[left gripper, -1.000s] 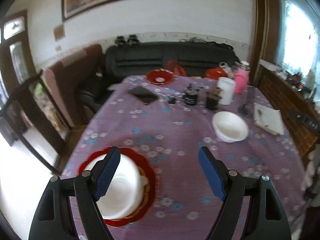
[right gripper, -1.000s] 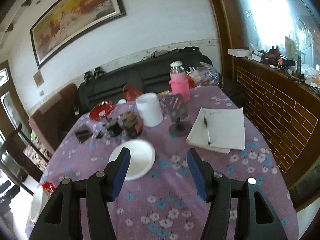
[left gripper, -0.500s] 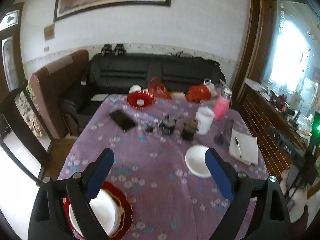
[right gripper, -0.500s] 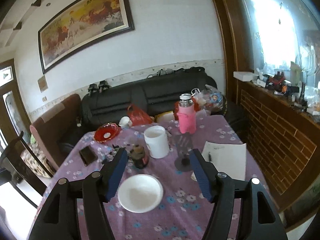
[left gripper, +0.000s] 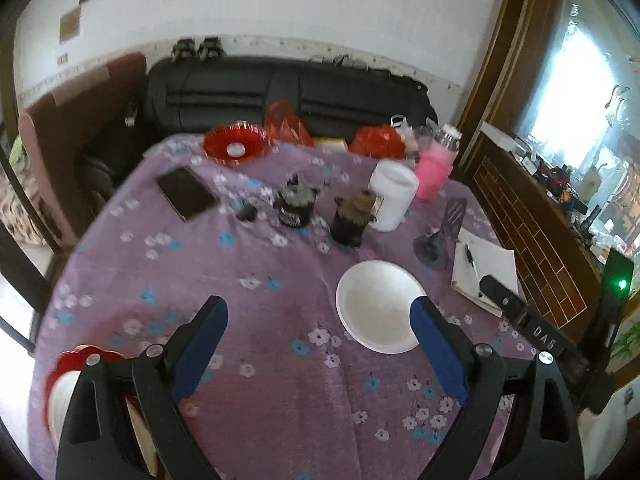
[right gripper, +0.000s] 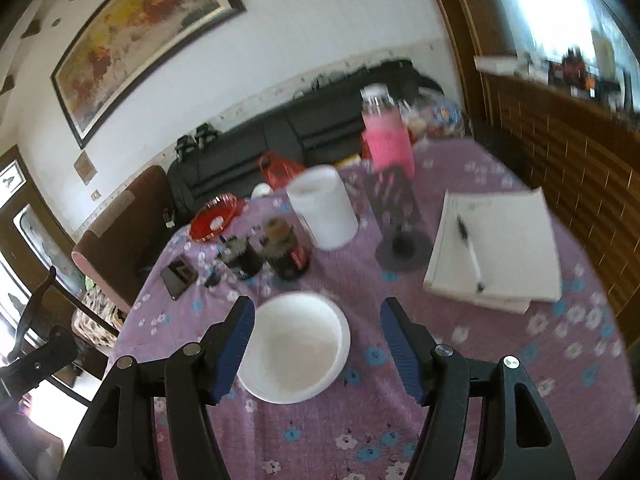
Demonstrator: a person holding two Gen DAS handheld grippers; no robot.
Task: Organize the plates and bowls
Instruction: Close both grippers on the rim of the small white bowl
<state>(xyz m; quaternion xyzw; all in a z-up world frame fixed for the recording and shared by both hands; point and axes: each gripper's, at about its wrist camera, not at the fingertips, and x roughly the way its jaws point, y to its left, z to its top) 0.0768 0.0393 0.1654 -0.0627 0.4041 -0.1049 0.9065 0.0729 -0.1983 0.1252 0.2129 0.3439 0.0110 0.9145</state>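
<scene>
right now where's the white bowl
The white bowl sits on the purple tablecloth, low centre in the right wrist view, just beyond the open right gripper, nearer than the dark jars.

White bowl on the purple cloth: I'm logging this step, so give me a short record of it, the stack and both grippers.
white bowl: empty, upright, alone on purple tablecloth
red plate stack: near table edge, white dish on top
left gripper: open, holding nothing
right gripper: open, above the bowl's near side, not gripping

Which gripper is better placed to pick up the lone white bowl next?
Right. The right gripper is open with the white bowl nearly between its jaws; the left gripper, also open, has it off by one jaw.
</scene>
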